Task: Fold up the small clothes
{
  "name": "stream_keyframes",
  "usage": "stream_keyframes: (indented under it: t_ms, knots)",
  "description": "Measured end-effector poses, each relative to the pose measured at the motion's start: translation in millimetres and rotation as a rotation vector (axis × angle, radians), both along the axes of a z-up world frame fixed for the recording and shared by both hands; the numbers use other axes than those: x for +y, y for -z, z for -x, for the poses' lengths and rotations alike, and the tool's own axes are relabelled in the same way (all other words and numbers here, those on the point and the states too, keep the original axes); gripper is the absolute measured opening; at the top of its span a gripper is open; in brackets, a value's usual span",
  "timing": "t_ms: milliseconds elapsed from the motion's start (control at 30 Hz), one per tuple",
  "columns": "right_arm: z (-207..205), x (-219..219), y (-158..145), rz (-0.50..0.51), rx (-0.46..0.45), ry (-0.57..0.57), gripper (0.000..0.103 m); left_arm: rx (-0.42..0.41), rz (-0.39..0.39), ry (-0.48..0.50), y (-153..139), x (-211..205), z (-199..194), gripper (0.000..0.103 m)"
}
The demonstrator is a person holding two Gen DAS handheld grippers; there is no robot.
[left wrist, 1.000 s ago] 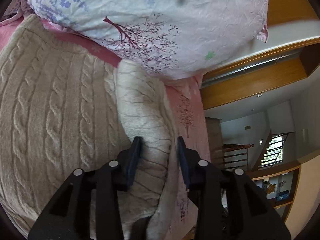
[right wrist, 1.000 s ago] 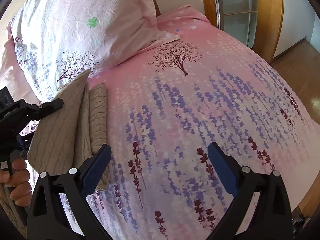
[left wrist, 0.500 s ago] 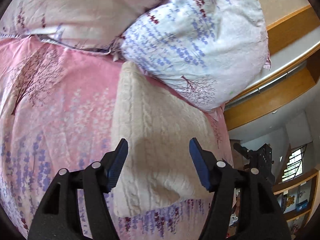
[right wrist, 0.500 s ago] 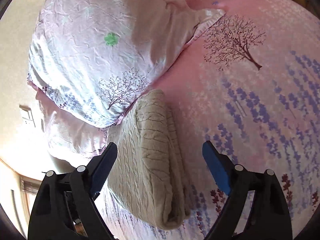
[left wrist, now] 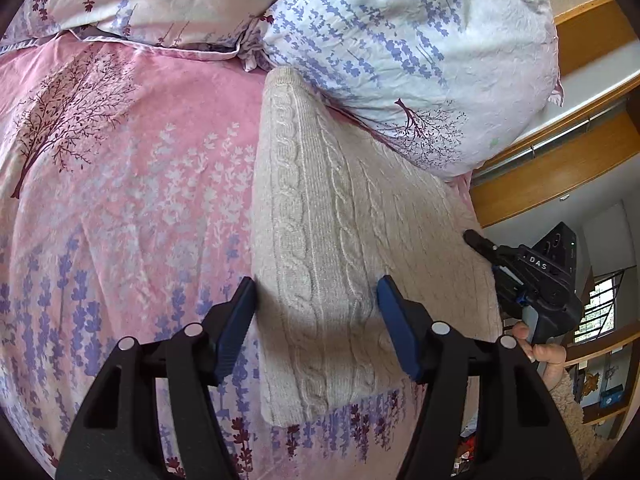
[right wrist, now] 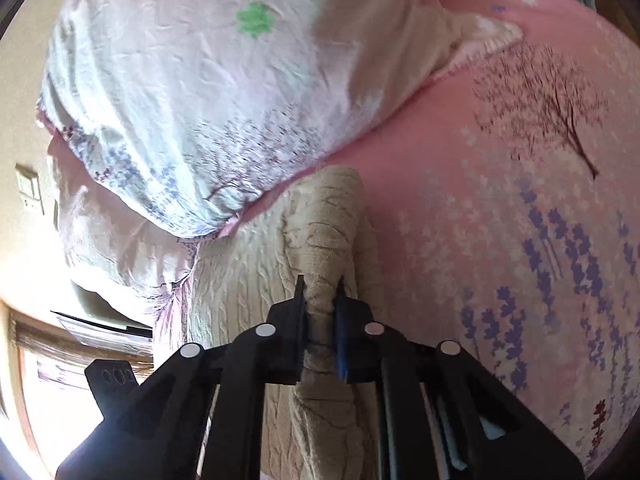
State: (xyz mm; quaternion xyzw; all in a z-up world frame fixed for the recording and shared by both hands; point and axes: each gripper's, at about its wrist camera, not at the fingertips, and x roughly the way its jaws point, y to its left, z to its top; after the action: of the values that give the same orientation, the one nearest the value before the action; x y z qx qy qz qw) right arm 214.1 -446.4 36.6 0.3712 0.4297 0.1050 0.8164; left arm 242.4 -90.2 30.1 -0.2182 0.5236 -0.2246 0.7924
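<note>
Left wrist view: the left gripper (left wrist: 316, 292) hangs over a folded cream cable-knit sweater (left wrist: 340, 248) that lies on a pink bedsheet (left wrist: 120, 208) printed with trees and purple flowers. Its jaws stand fairly wide, one blue pad on each side of the sweater's near left fold, and the pads do not press the knit. The sweater's far corner reaches up against a white pillow (left wrist: 420, 52) with purple flower print; a second pillow (left wrist: 160, 0) lies to its left. At the right edge the right gripper (left wrist: 476, 240) shows as a black tip at the sweater's far edge, with a person's hand (left wrist: 540, 350) on its grip. Behind are a wooden bed frame (left wrist: 560, 176) and a room with a window.

Right wrist view: the right gripper (right wrist: 320, 300) has just been closing and now pinches a thick rolled fold of the sweater (right wrist: 324, 240) between its narrow jaws, knit bunched between the pads. The rest of the sweater spreads to the left, flat on the bedsheet (right wrist: 500, 240). The pillow (right wrist: 220, 80) lies just beyond the sweater, touching its far end
</note>
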Motion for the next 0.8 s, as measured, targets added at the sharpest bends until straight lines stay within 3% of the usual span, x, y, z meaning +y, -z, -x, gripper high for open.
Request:
stream_keyframes:
  t_ms: [67, 133, 300, 467, 500, 533, 600, 800]
  knots:
    - [5.9, 3.7, -19.4, 0.045, -0.081, -0.004, 0.009, 0.0, 0.007, 0.009, -0.4, 0.7, -0.5, 0.061]
    - [9.2, 7.4, -26.3, 0.106, -0.106, 0.002, 0.009, -0.009, 0.008, 0.022, 0.0, 1.6, 0.9, 0.061]
    - [5.4, -4.2, 30.0, 0.144, 0.099, 0.056, 0.009, -0.01, -0.013, 0.058, 0.8, -7.2, 1.1, 0.061]
    - [7.5, -11.9, 26.8, 0.069, 0.111, 0.064, 0.012, 0.002, -0.024, 0.065, 2.9, -7.6, 4.7, 0.061]
    - [11.8, -15.4, 22.7, 0.051, 0.118, 0.064, 0.022, 0.005, -0.022, 0.066, 2.7, -7.0, 6.0, 0.061]
    - [16.8, -22.7, 19.7, 0.033, 0.127, 0.063, 0.04, 0.008, -0.022, 0.067, 2.6, -5.7, 7.6, 0.061]
    - [32.9, -29.4, 13.7, 0.012, 0.117, 0.053, 0.056, 0.01, -0.008, 0.065, 2.5, -1.1, 12.0, 0.061]
    - [68.9, -20.8, 18.9, 0.019, 0.143, -0.024, 0.056, 0.037, 0.018, 0.064, 9.4, 4.0, 26.0, 0.06]
